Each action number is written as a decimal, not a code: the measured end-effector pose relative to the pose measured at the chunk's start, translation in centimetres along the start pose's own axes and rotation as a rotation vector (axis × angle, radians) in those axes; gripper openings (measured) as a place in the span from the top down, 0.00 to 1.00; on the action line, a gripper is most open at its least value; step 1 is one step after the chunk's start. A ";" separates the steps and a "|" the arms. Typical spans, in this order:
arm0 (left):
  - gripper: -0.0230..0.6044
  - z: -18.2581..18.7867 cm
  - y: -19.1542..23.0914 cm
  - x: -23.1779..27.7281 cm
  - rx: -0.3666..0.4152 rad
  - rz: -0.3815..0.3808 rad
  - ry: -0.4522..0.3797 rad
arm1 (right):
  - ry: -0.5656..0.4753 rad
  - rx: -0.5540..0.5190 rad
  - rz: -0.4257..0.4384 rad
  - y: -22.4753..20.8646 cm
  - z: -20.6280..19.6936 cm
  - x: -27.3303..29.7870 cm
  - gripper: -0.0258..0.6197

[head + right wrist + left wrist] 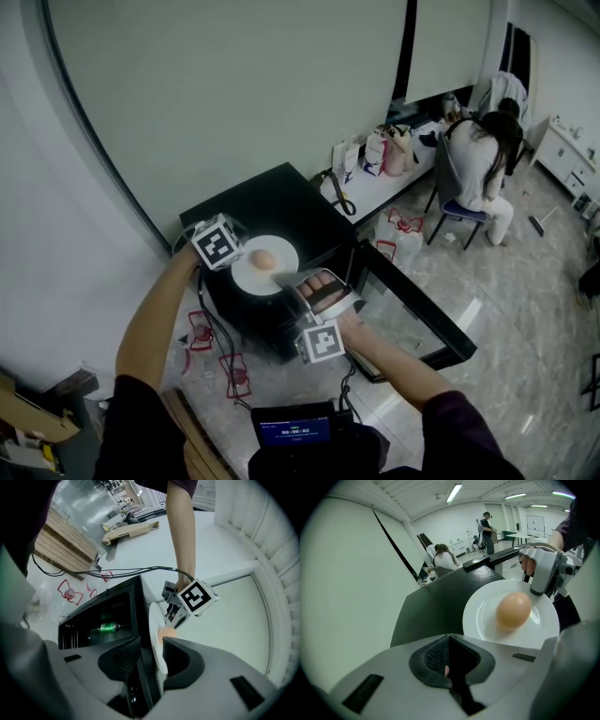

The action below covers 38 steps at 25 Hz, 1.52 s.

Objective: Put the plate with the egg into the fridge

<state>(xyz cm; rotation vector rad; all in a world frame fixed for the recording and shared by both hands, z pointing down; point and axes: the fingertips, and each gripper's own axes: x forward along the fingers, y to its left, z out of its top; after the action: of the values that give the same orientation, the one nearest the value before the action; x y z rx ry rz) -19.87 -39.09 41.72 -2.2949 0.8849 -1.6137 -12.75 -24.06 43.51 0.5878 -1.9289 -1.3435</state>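
Note:
A white plate (246, 278) carrying a brown egg (264, 259) rests on top of the black mini fridge (281, 202). The fridge's glass door (422, 319) is swung open to the right. My left gripper (234, 253) sits at the plate's left edge; in its own view its jaws (450, 667) are shut with the plate (487, 620) and egg (513, 611) just beyond them. My right gripper (300, 281) is at the plate's right rim. In its own view the right gripper (150, 663) is open, with the plate rim (154, 620) between the jaws.
A green can (109, 627) lies on a shelf inside the fridge. A person (483, 159) sits at a white desk (375, 187) with bags at the back right. Red-printed plastic bags (403, 225) and cables lie on the floor. A wooden slatted board (187, 431) is near my feet.

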 end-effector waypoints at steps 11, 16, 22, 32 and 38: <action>0.95 0.1 -1.3 -2.0 -0.087 0.105 -0.084 | 0.003 -0.185 -0.040 0.0 0.7 -0.7 0.93; 0.95 1.5 -1.8 -7.4 -0.183 0.265 -0.257 | 0.027 -0.183 -0.054 -0.1 1.6 -3.0 0.93; 0.95 4.3 -7.3 -14.6 -0.318 0.391 -0.520 | 0.077 -0.138 -0.123 0.4 2.1 -7.8 0.93; 0.95 7.9 -19.3 -16.5 -0.558 0.468 -0.694 | 0.067 -0.118 -0.070 6.7 -1.6 -14.8 0.93; 0.95 7.2 -26.4 -13.9 -0.709 0.511 -0.654 | 0.050 -0.112 -0.043 10.1 -3.1 -17.4 0.93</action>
<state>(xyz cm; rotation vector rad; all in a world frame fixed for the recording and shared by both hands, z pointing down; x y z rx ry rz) -7.11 -11.23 40.70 -2.4200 1.8201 -0.3038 1.17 -10.12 48.56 0.6049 -1.7982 -1.4398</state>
